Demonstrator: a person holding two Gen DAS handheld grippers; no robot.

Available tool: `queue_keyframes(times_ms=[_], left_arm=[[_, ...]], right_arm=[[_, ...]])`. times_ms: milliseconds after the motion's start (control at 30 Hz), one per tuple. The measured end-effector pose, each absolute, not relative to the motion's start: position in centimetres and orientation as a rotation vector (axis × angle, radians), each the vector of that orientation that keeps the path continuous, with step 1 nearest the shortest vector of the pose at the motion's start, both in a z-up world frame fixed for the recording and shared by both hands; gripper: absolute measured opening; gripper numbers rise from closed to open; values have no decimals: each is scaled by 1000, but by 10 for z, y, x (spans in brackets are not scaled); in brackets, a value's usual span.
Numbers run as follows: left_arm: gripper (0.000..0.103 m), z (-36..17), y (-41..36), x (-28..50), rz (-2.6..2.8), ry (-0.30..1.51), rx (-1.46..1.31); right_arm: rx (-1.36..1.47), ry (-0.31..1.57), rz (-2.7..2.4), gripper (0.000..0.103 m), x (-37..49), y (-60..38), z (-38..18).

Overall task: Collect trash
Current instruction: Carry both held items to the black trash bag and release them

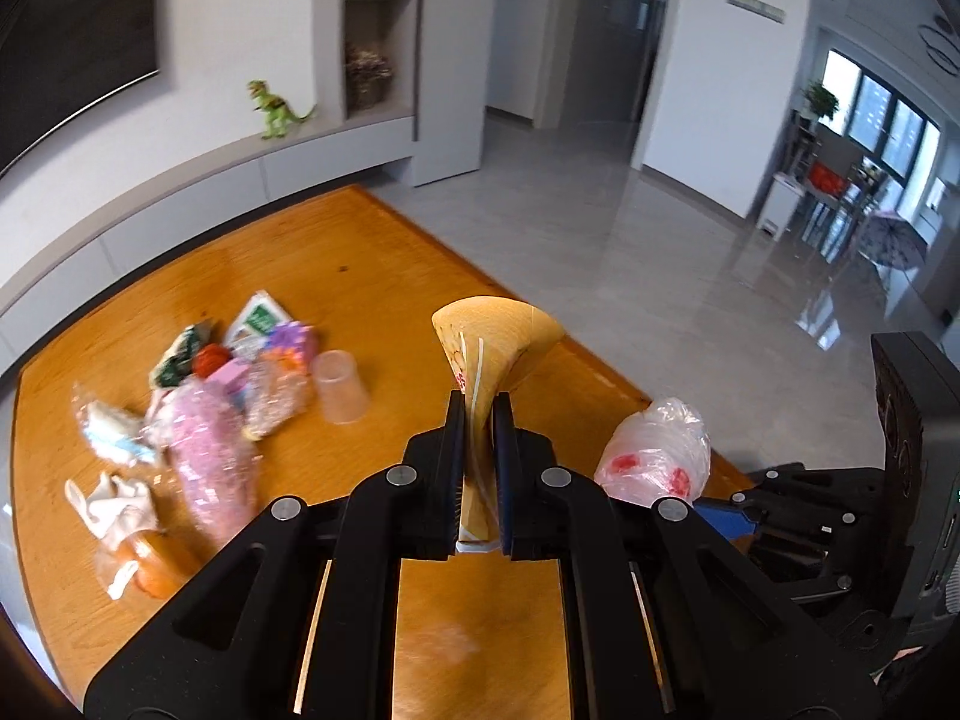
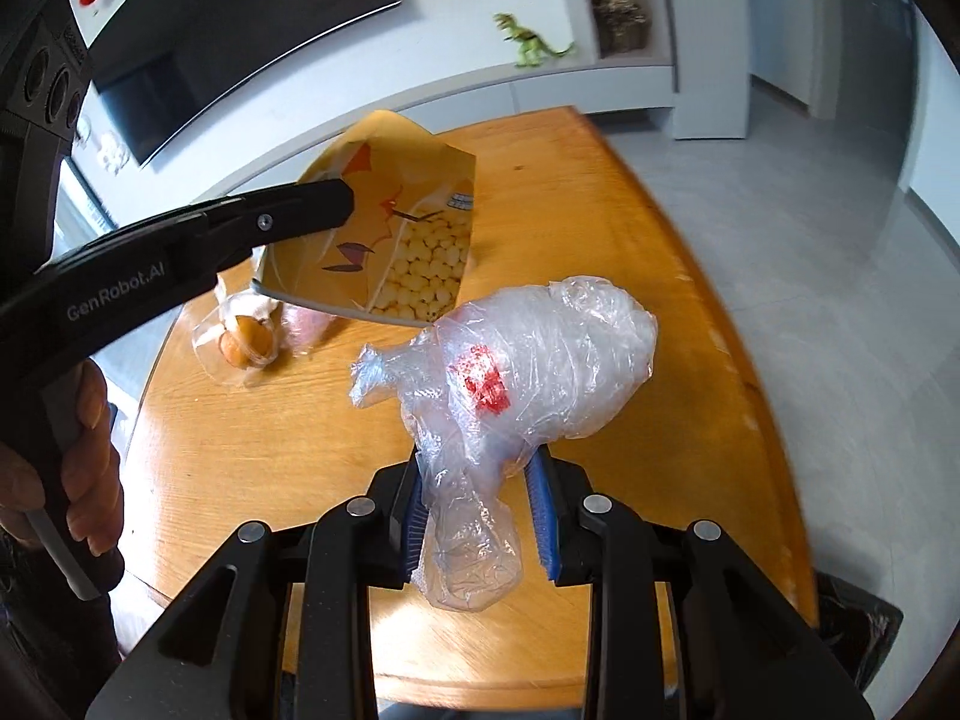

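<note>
Both tongs loaded: left tongs (image 1: 479,420) clamped on the snack bag (image 1: 498,348), right tongs (image 2: 477,498) on the plastic bag (image 2: 540,354), both lifted above the counter (image 2: 600,210). Remaining trash pile (image 1: 228,408) lies left of my left tongs, so that hand is nearer.

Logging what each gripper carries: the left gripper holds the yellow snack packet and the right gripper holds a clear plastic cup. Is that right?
Not quite. The right gripper holds a crumpled clear plastic bag, as the right wrist view shows; the plastic cup sits on the table. The left gripper does hold the snack packet.

Bright daylight, glossy floor (image 1: 600,252) glare, motion blur, fisheye-warped edges.
</note>
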State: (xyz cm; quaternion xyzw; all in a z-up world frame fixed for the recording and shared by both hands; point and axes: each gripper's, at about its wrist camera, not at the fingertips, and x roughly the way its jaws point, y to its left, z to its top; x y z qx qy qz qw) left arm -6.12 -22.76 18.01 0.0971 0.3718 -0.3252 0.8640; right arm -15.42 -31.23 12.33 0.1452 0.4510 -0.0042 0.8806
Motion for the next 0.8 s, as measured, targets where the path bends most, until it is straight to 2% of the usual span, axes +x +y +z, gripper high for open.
queue_keyframes(times_ms=[433, 800], left_arm=[[8, 162, -369, -137, -941, 795, 306], [8, 115, -480, -215, -1158, 874, 435]], right_arm=[[402, 898, -262, 31, -279, -420, 115], [580, 922, -541, 32, -417, -495, 67]])
